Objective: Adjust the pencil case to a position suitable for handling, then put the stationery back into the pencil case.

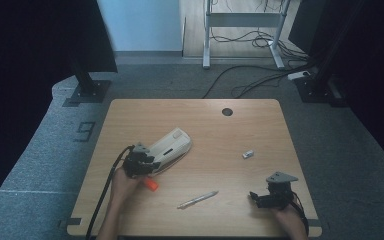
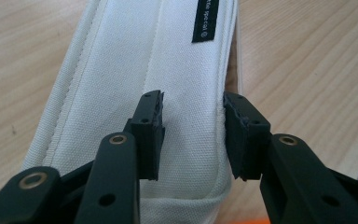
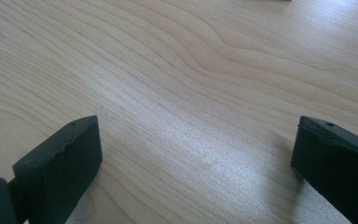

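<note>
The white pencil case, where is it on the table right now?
In the high view the white pencil case lies left of the table's centre, its near end pinched by the left tongs, with an orange object just below and the pen toward the front.

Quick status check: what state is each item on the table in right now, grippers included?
White pouch: lying flat, closed as far as visible, near end between the left jaws.
Left gripper: jaws pinching the pouch.
Right gripper: jaws wide open, empty, over bare table.
Pen: lying loose.
Small silver item: lying loose.
</note>
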Demonstrator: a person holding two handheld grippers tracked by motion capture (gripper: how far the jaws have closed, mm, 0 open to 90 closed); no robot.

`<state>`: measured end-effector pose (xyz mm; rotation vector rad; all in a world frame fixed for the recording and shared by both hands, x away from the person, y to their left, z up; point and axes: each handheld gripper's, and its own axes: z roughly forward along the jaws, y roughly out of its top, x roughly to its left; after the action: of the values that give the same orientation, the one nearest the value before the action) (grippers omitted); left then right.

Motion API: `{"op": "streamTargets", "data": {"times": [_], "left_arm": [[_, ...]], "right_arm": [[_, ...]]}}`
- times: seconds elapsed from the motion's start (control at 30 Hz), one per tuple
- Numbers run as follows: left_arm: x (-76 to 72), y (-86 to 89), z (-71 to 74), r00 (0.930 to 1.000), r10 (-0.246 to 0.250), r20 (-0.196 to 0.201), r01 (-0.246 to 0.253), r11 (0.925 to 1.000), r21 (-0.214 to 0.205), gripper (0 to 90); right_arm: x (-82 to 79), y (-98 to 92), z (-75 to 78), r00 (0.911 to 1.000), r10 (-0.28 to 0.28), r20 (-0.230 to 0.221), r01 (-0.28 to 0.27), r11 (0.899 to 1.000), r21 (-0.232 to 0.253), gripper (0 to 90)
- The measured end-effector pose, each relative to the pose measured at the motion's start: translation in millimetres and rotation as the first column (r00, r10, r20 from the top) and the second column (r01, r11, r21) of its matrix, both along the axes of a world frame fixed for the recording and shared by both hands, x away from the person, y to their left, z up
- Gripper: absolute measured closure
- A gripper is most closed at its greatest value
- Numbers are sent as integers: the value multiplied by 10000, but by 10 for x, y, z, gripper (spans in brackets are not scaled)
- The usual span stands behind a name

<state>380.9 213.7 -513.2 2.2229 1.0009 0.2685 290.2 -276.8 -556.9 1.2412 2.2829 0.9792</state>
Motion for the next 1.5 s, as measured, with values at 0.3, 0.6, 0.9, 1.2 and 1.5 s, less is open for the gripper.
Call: {"op": "streamTargets", "data": {"times": [0.3,0.6,0.9,1.2,1.5], "left_arm": [[-120,129,-36,10000,54,-64,-59,9978,-665,593],[-146,118,-47,9999,86,109,-79,9982,-596,592],[-142,121,-46,9999,109,73,-104,9979,-642,590],[-148,114,-32,9996,237,131,-230,9981,-565,638],[-171,144,78,9975,481,520,-438,9957,-822,725]], "right_arm": [[-1,0,0,10000,-19,-3,19,10000,8,14],[-1,0,0,10000,-20,-4,20,10000,8,15],[-1,0,0,10000,-18,-3,18,10000,7,15],[-2,-1,1,10000,18,9,-18,10000,20,20],[3,0,3,10000,75,-3,-75,10000,27,20]]}}
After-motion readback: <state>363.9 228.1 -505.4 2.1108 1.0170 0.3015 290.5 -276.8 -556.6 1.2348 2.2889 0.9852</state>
